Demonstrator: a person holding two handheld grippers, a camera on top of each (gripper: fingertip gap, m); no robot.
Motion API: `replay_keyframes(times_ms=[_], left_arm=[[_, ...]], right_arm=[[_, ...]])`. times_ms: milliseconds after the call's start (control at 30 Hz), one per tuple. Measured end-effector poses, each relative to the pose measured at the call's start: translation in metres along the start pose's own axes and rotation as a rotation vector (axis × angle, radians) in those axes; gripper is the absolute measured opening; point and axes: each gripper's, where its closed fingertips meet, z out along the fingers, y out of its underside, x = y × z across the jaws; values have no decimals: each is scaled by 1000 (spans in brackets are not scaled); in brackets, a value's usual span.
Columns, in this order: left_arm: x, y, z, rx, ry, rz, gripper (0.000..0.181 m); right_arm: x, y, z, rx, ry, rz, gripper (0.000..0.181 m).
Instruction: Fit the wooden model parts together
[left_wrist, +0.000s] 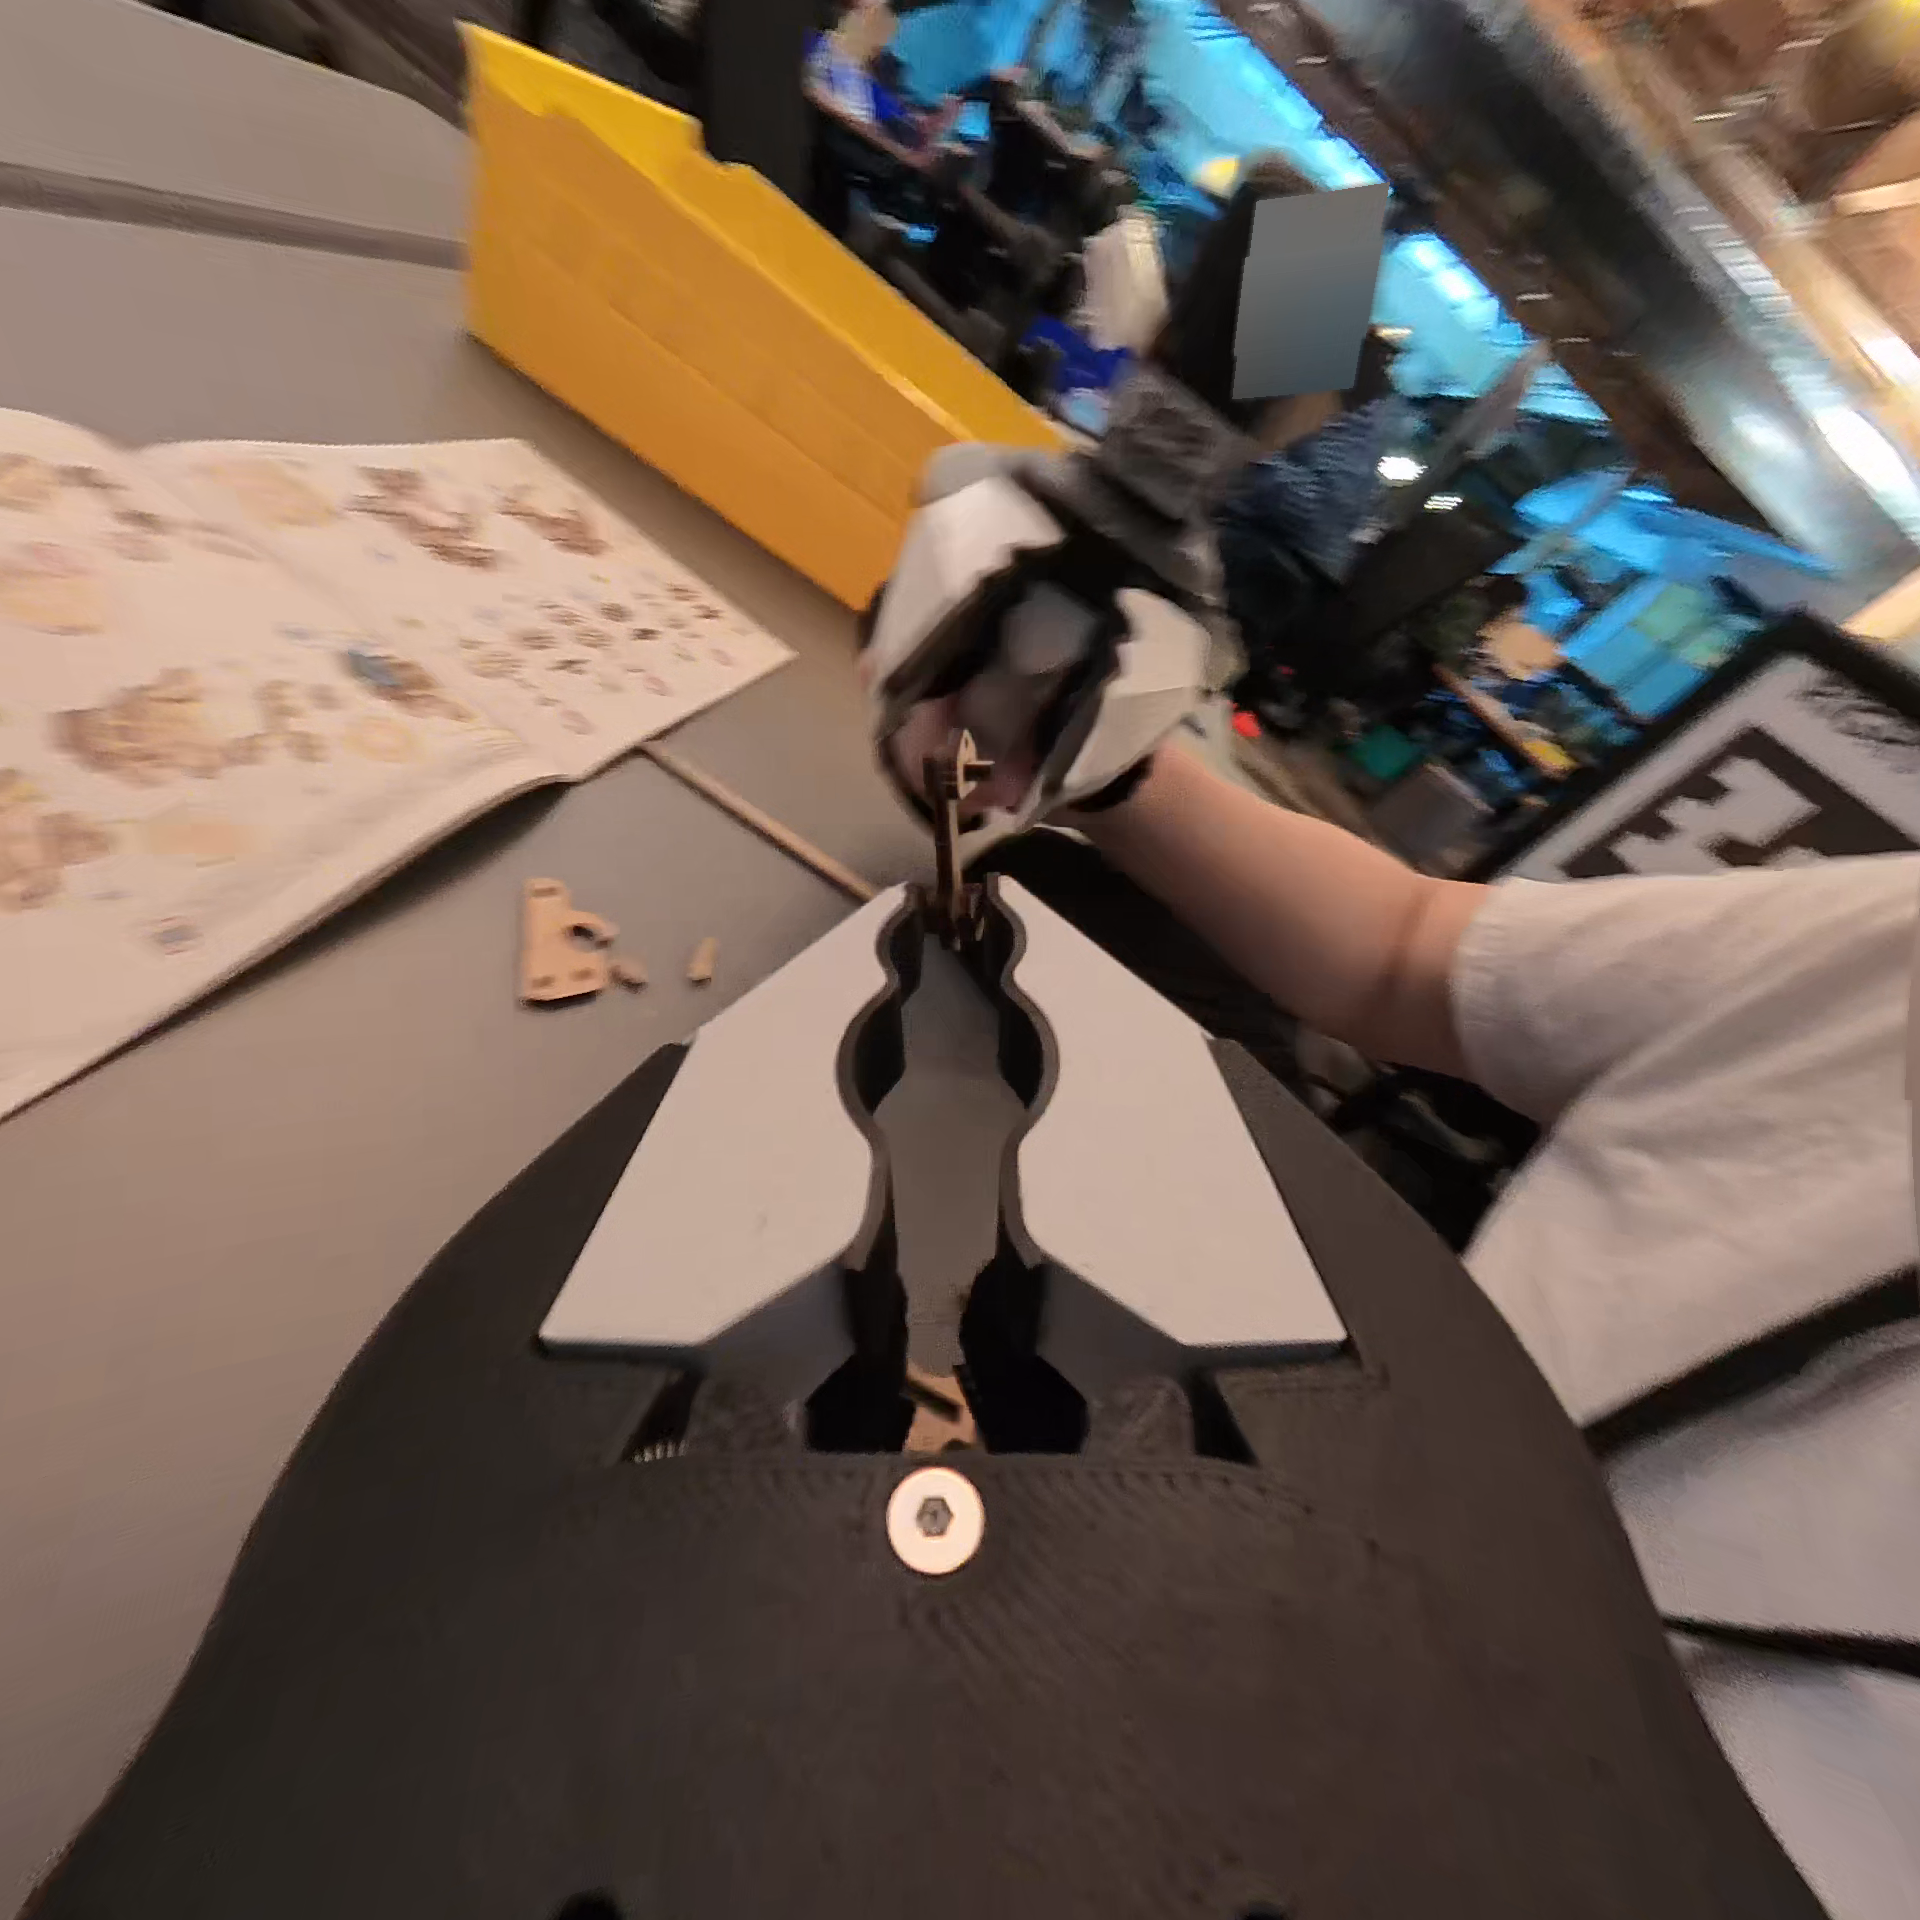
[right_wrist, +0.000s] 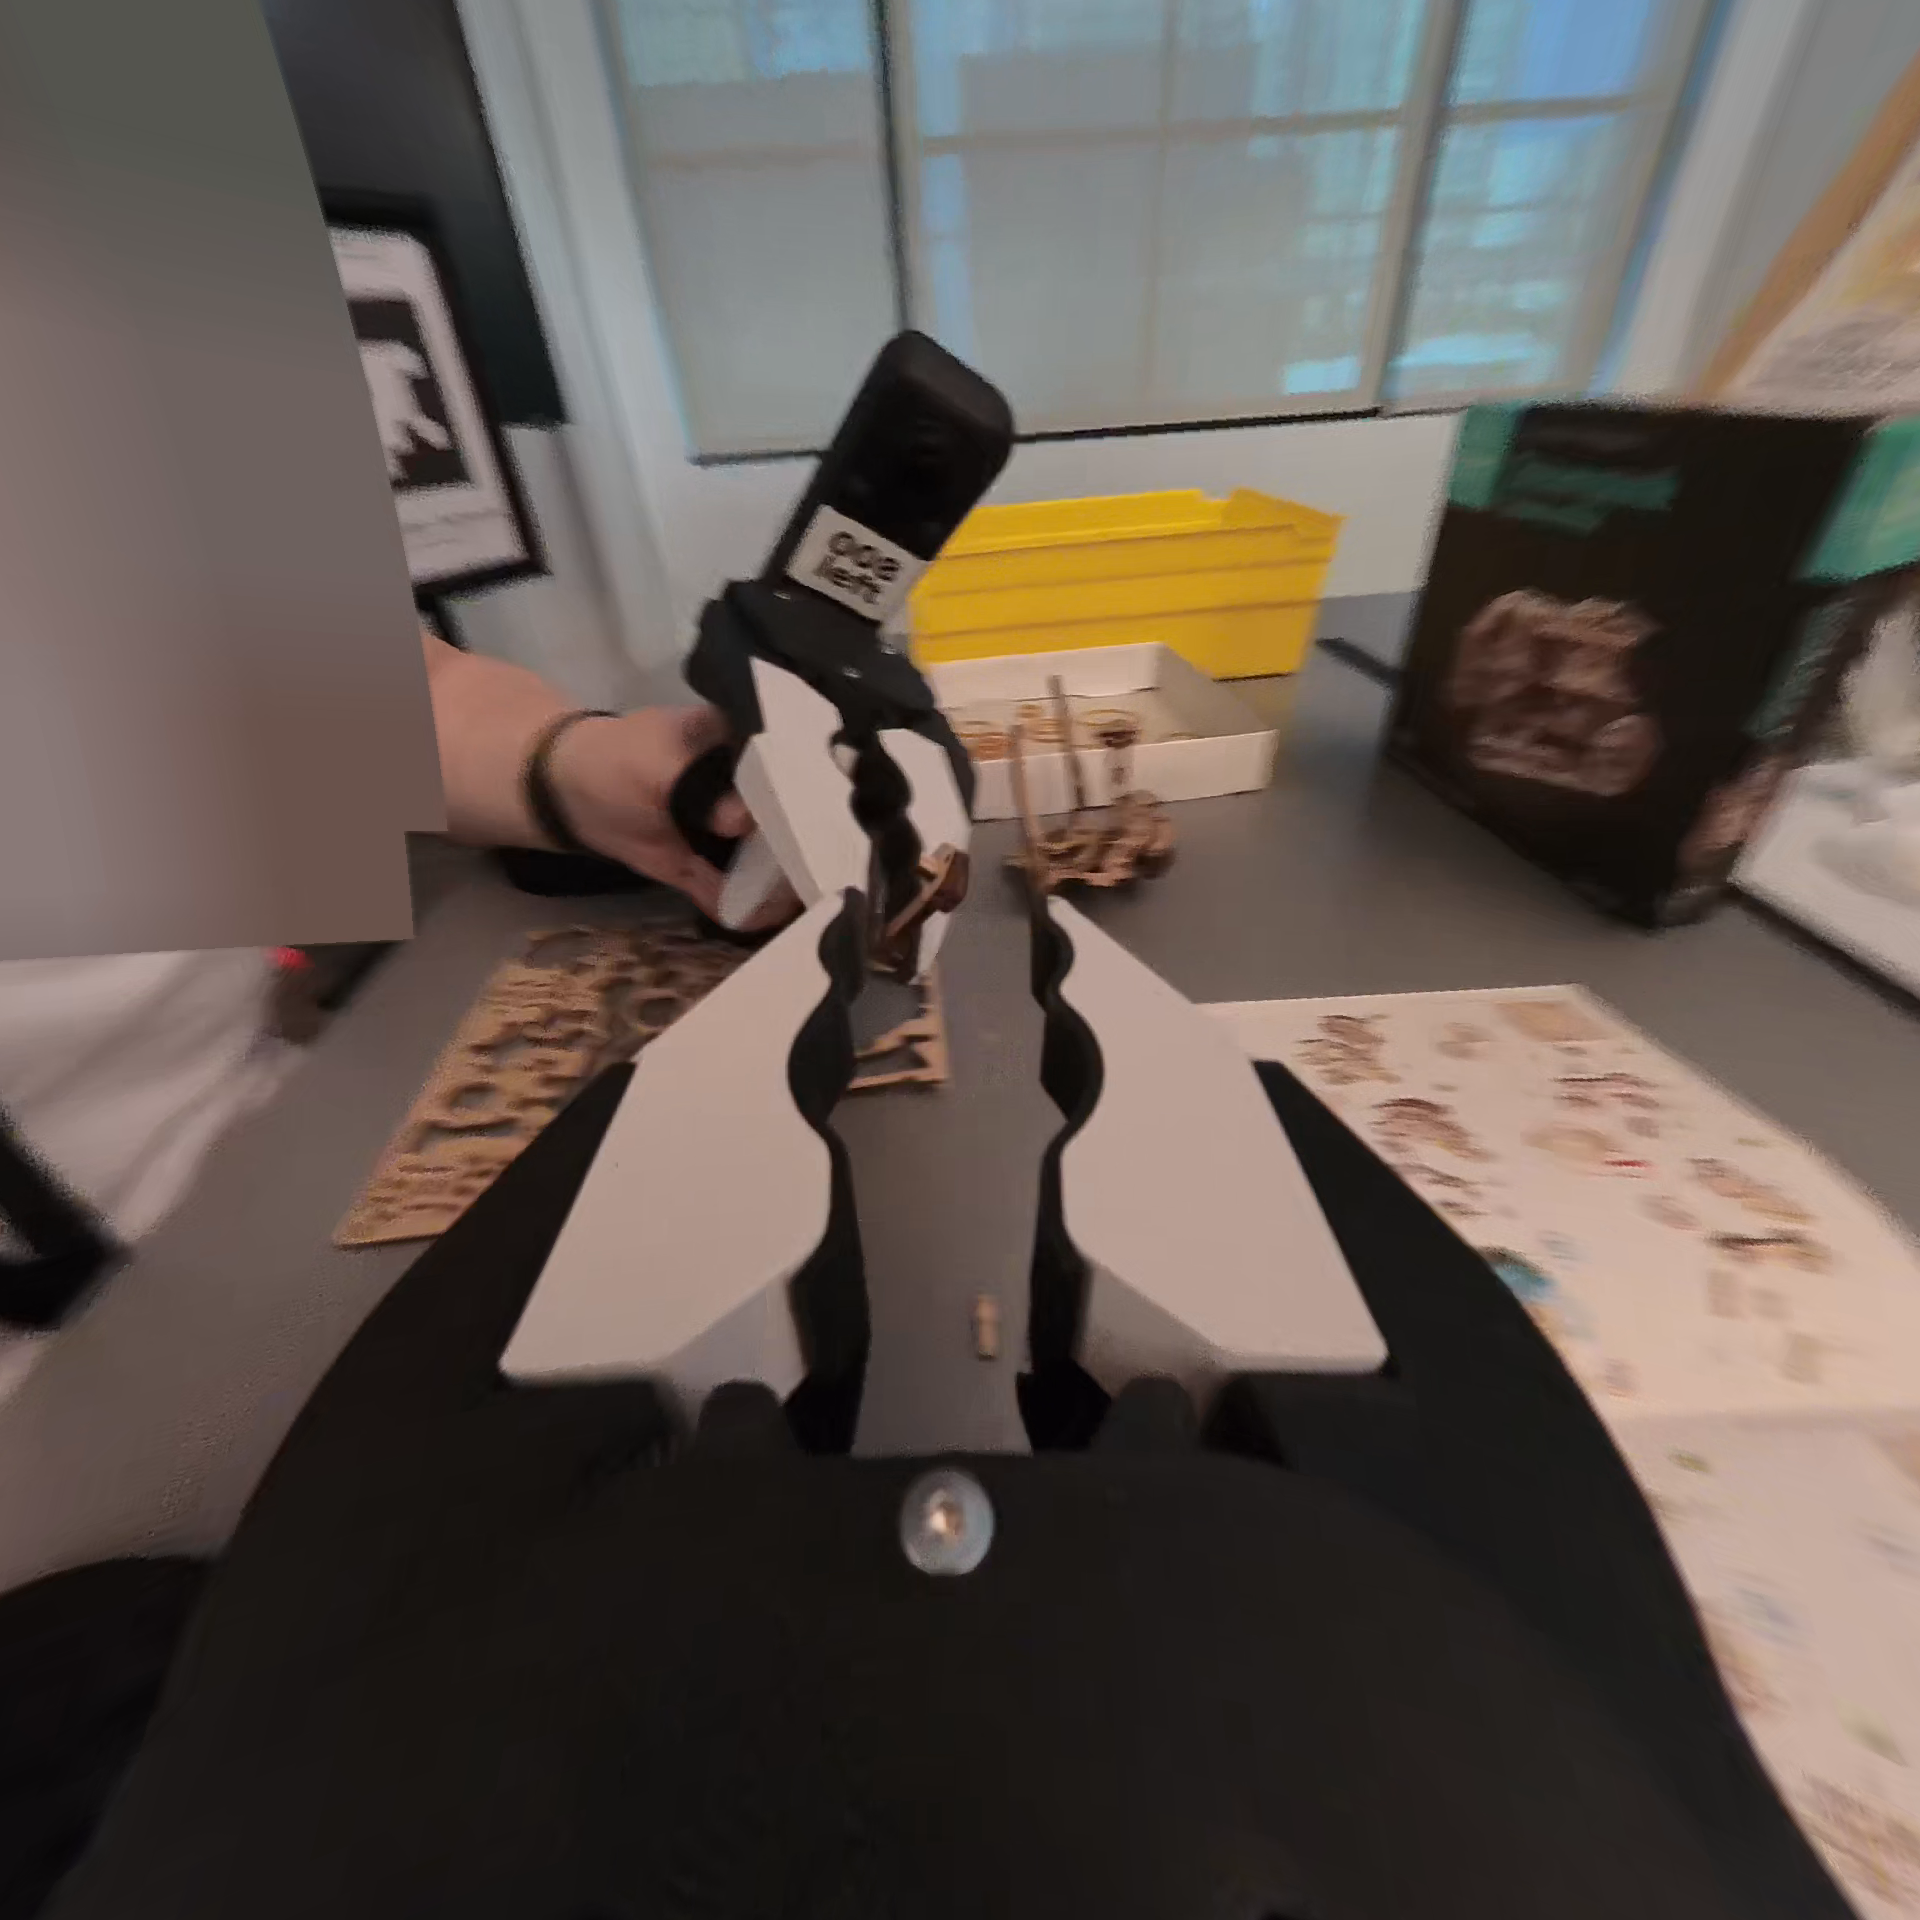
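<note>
Grey desk (right_wrist: 1195, 894) fills mid-frame. At frame centre the left gripper (left_wrist: 951, 914) is clamped on a small wooden part (left_wrist: 948, 862); the right gripper (right_wrist: 940, 914), jaws apart, holds nothing. A part-built model (right_wrist: 1091, 842) waits behind, loose pieces (left_wrist: 561, 940) remain: assembly looks unfinished.
</note>
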Motion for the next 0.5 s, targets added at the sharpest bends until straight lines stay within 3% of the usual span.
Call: replay_keyframes(times_ms=[100,333,500], left_arm=[[-9,2,-1,-4,-62,-3,9],[-15,13,4,-56,-102,-28,9],[-19,17,5,-77,-124,-31,9]], right_arm=[[11,2,-2,-111,193,-262,26],[6,21,10,-323,295,-578,15],[4,30,14,-417,320,-687,10]])
